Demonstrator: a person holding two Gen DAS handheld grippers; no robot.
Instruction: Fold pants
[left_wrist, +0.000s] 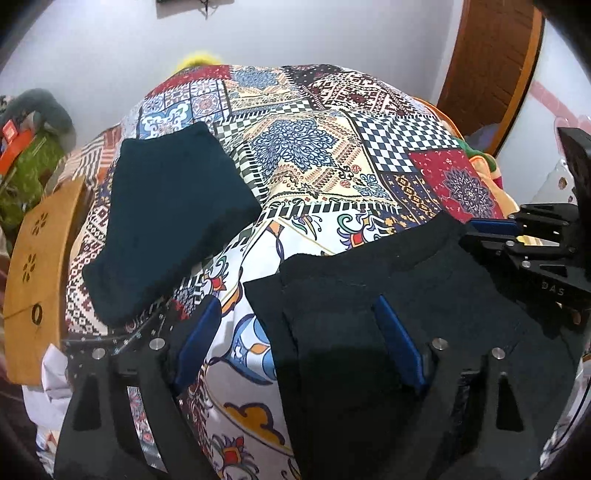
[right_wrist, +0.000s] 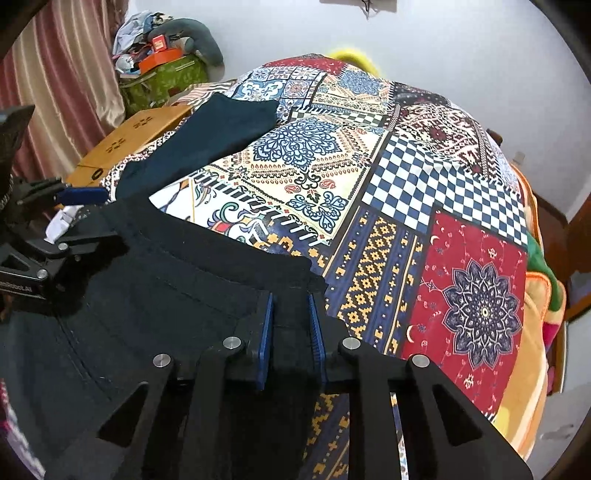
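Black pants lie on the patchwork bedspread, waistband toward the far side. My left gripper is open wide over the pants' left corner. Its right finger rests on the cloth and its left finger is over the bedspread. In the right wrist view the right gripper has its blue pads close together, pinching the right edge of the pants near the waistband. Each gripper shows at the rim of the other's view: the right gripper and the left gripper.
A folded dark teal garment lies on the bed's far left. A wooden board stands beside the bed on the left. A pile of clutter on a green box and a curtain are behind it. An orange blanket hangs on the right.
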